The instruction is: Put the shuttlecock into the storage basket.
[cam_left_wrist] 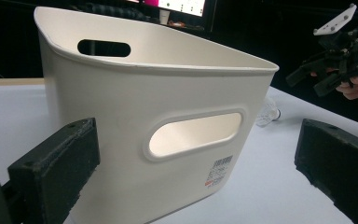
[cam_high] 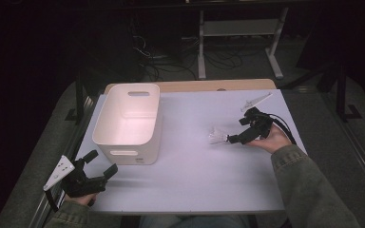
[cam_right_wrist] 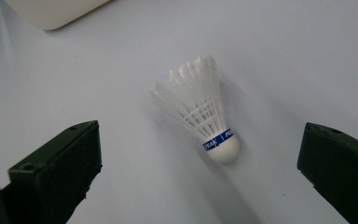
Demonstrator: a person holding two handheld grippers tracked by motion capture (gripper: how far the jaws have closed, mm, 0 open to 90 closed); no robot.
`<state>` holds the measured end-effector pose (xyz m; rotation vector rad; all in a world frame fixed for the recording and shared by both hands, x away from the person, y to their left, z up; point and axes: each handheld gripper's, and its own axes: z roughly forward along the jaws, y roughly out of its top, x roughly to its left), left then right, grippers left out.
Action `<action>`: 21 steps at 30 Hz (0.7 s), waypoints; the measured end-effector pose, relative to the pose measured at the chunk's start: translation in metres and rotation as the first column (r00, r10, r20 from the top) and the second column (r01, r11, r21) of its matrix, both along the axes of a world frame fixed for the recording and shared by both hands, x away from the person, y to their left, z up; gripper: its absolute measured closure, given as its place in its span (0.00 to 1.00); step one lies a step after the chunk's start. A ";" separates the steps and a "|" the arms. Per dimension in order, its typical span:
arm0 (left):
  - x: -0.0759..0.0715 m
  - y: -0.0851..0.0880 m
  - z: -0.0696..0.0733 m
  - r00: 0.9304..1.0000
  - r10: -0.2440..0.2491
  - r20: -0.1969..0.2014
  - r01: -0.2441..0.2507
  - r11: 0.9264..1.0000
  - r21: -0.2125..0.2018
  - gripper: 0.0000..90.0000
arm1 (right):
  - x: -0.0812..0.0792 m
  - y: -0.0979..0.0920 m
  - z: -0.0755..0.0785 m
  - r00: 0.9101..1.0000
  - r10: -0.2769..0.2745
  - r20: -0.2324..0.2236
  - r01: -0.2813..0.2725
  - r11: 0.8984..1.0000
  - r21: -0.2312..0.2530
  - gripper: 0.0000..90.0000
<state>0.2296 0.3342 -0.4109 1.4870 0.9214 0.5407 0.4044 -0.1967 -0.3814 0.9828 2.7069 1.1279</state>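
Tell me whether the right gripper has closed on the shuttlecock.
No. The right gripper stands open, with the shuttlecock lying untouched on the table between its jaws.

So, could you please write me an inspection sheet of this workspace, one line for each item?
Surface: white table, flat, wooden edge at the far side.
Job's things: white bin upright, nothing seen inside; shuttlecock lying on its side, apart from the bin.
Clutter: nothing seen.
Grippers: left gripper open, near the bin's handle slot; right gripper open, fingers either side of the shuttlecock, not touching.
Cables: black cable trails from the right gripper.
Surroundings: dark room, floor cables, white frame behind.
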 end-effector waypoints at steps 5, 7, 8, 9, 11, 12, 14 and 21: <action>0.000 0.000 0.000 1.000 0.000 0.001 0.000 1.000 0.000 0.00 | 0.009 -0.001 -0.001 0.998 0.056 -0.018 -0.056 0.998 0.006 0.00; 0.000 0.000 0.000 1.000 -0.001 0.001 0.001 1.000 -0.001 0.00 | 0.012 -0.001 -0.002 0.997 0.080 -0.014 -0.080 0.997 -0.003 0.00; 0.000 0.000 0.000 1.000 -0.001 0.000 0.001 1.000 0.000 0.00 | 0.015 -0.001 -0.003 0.996 0.090 -0.008 -0.090 0.996 -0.014 0.00; 0.000 0.000 0.000 1.000 0.000 -0.001 0.000 1.000 -0.001 0.00 | 0.016 0.000 -0.004 0.995 0.097 -0.013 -0.097 0.995 -0.012 0.00; 0.000 0.000 0.000 1.000 -0.001 0.000 0.001 1.000 0.000 0.00 | 0.019 -0.001 -0.005 0.994 0.104 -0.016 -0.104 0.994 -0.021 0.00; 0.000 0.000 0.000 1.000 0.000 0.000 0.000 1.000 -0.001 0.00 | 0.023 -0.002 -0.006 0.994 0.109 -0.006 -0.110 0.993 -0.037 0.00; 0.000 0.000 0.000 1.000 0.000 0.000 0.000 1.000 0.000 0.00 | 0.025 -0.002 -0.007 0.994 0.111 -0.003 -0.111 0.993 -0.039 0.00; 0.001 -0.001 0.000 1.000 -0.003 0.001 0.003 1.000 0.002 0.00 | 0.038 -0.001 -0.019 0.983 0.180 0.029 -0.176 0.979 -0.105 0.02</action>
